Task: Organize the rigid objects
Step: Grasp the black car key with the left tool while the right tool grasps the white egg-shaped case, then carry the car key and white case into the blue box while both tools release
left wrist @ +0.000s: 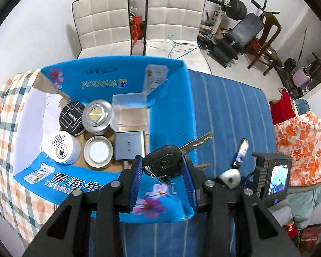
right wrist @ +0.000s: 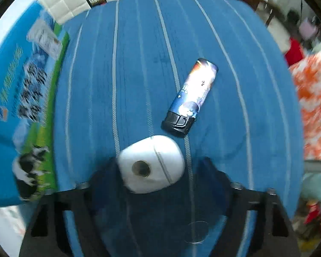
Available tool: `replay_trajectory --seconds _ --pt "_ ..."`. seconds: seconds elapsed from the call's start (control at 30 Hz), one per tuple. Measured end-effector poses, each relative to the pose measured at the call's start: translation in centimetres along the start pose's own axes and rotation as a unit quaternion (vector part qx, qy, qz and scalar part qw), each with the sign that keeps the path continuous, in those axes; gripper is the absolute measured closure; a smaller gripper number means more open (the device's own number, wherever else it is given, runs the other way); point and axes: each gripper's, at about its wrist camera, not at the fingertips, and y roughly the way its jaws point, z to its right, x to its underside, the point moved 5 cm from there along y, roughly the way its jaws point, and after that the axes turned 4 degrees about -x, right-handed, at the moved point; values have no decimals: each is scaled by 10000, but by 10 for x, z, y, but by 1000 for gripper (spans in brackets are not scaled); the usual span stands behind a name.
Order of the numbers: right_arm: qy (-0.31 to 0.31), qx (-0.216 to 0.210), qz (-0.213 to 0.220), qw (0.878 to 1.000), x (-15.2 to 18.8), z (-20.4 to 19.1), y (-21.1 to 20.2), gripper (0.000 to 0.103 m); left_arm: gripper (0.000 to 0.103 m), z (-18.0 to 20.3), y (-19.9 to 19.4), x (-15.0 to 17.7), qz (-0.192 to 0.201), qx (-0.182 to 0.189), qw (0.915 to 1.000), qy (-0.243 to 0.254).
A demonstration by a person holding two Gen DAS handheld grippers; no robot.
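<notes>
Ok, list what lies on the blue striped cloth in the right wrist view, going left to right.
Printed blue box at the left edge → white rounded case → lighter → orange-and-white fabric at the right edge.

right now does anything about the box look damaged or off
Yes: the blue cardboard box has a torn flap at its far left corner, with ragged brown cardboard showing. Its contents sit upright. A lighter and a white case lie outside it.
</notes>
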Motion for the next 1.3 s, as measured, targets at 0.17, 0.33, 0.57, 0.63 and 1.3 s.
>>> replay_trajectory --seconds 0.17,0.33,0.57,0.63,1.3 --pt "22 98 74 9999 2 -4 -5 43 69 -11 -2 3 -76 98 9999 -69" --pt "115 -34 386 9992 10 -14 -48 43 69 -20 -18 -1 19 255 9997 -33" --pt "-31 -396 1064 9935 5 -46 -145 42 98 -47 -52 -22 238 427 9987 114" --pt "-132 -525 1209 9912 5 -64 -170 42 98 -60 -57 -28 306 424 9986 121" --pt "-884 -780 140 9929 2 -225 -60 42 98 -153 53 -6 -803 -51 9968 -38"
